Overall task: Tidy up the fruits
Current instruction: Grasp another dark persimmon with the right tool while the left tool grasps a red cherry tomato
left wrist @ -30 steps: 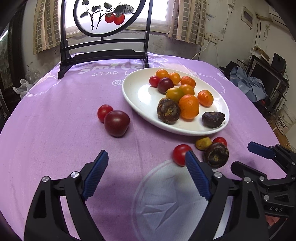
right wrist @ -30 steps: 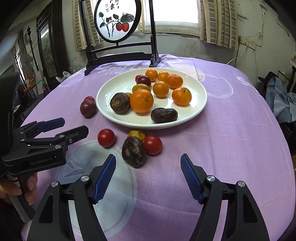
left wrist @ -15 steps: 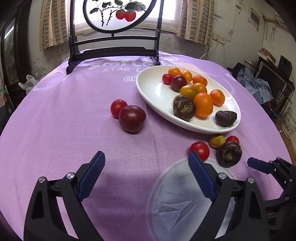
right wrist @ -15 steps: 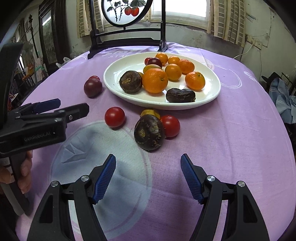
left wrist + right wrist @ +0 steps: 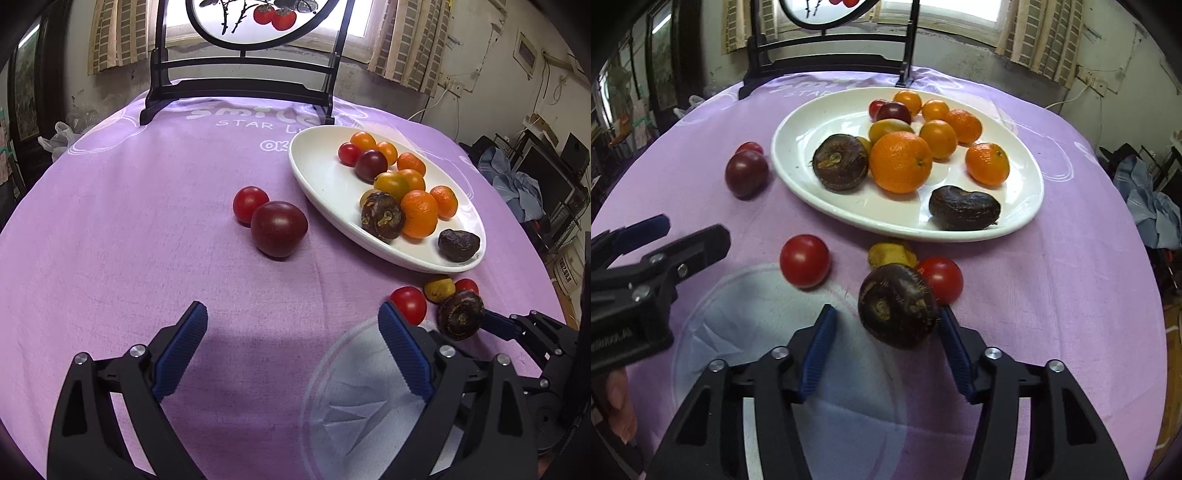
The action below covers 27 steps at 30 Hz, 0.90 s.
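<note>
Closing half-way, the right gripper brackets the dark chestnut unevenly; sideways ejection toward the near red tomato is judged possible.

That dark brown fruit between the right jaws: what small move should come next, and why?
Probably finish closing. The right gripper has just been closing around the brown fruit: one pad looks to touch it, while a gap shows at the other. The fruit still lies on the cloth beside a red tomato, so a firm grip should come before lifting toward the plate.

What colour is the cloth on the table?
The tablecloth is light purple with white printed writing and circles, seen best in the left wrist view.
</note>
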Available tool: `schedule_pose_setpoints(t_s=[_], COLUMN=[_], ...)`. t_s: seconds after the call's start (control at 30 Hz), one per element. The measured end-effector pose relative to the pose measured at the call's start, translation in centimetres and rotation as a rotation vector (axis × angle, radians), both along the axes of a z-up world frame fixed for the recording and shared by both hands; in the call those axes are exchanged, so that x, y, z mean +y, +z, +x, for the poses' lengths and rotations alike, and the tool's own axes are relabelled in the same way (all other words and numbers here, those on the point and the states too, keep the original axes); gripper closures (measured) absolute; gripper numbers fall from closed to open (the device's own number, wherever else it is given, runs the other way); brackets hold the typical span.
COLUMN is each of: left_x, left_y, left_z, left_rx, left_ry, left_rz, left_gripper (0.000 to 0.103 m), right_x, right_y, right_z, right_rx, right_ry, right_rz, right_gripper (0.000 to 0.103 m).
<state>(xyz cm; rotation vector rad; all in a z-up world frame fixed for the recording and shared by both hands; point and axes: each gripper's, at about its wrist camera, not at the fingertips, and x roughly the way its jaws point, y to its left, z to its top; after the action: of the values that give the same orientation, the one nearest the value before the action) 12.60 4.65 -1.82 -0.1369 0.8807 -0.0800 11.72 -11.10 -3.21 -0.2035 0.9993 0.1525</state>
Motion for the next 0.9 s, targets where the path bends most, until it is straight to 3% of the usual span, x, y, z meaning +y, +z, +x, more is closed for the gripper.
schedule_pose_setpoints(t_s=[0.07,0.37,0.7,0.9], left_x=[0.0,-0.5,-3.0,-3.8], left_y=[-0.1,-0.4,-1.4,-1.7], left_z=[0.0,0.0,-0.7,-0.8], left_rx=[0.006,0.013,-0.006,0.011], left_ry=[-0.002,-0.015,-0.098,-0.119], left_rz=[0.002,0.016,0.082,0.079], left_gripper=[0.012,0.011,0.011,0.011], right_x=[-0.5,-4.6,-6.1,-6.0], right_y=[0.0,0.9,1.5,1.8], right_z=[-0.1,-2.5,-3.6,-3.9], right_rx=[-0.020,-0.031,-0.058,-0.049], right_ry=[-0.031,-0.057,-0.069,-0.056], right_rz=[0.012,0.135,0.140,0.134], right_gripper=[0.063,0.063,0.063,0.063])
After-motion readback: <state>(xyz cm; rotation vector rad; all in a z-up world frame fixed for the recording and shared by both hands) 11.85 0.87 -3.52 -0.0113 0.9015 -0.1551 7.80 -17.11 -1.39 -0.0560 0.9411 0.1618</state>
